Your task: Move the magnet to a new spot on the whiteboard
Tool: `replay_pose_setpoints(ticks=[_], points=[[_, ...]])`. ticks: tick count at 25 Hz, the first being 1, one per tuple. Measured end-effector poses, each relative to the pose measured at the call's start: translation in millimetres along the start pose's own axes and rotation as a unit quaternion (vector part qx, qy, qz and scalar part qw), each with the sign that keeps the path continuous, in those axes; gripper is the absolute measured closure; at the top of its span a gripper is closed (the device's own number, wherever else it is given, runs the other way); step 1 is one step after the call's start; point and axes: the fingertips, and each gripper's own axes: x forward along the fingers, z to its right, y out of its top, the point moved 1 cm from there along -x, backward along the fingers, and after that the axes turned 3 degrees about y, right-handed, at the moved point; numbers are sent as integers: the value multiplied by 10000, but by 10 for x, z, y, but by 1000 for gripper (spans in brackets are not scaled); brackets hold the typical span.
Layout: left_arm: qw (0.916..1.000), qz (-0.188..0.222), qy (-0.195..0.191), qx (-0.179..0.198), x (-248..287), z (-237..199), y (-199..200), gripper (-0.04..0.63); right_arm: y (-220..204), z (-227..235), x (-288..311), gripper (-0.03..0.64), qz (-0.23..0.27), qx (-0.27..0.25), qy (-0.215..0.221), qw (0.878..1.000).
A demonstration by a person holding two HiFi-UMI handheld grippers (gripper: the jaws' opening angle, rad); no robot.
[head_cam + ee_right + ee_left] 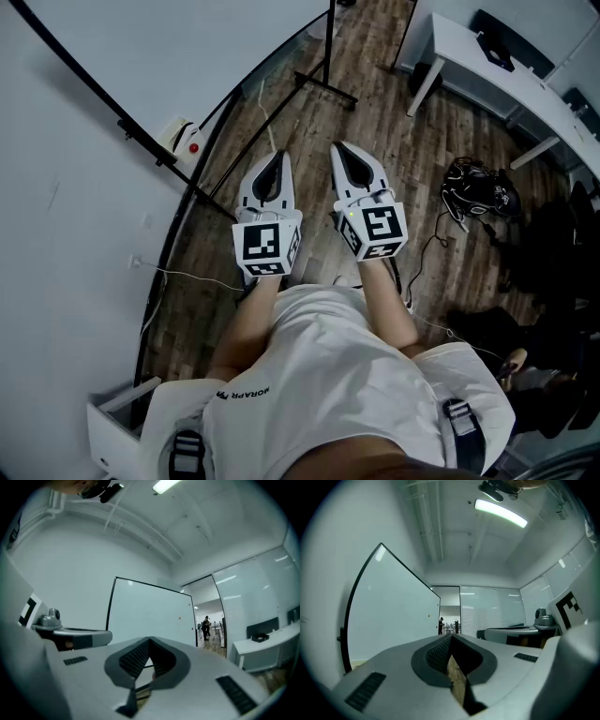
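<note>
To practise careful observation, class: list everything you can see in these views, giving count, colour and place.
whiteboard: one, white with a black frame, ahead on the left
magnets: two small reddish dots, near the whiteboard's right edge
desk: one, white, far right
floor: brown wood planks
cable bundle: one, black, on the floor at right
shirt: one, white, on the person
left gripper: one, white, shut, empty
right gripper: one, white, shut, empty

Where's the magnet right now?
In the right gripper view, a small orange dot, likely the magnet, sits on the whiteboard straight ahead, near its right edge at about mid-height.
</note>
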Motion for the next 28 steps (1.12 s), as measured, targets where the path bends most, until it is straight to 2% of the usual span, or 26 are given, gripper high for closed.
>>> replay_pose_setpoints(ticks=[12, 20, 28], points=[[10000, -17, 38, 28, 163, 171, -12, 595, -15, 213, 12, 611, 71, 138, 148, 9998], [9997, -2, 220, 69, 333, 592, 2, 595, 39, 599, -160, 611, 91, 126, 335, 9993], [9992, -143, 352, 150, 395, 1006, -133, 595, -35, 907, -389, 611, 158, 371, 532, 9978]])
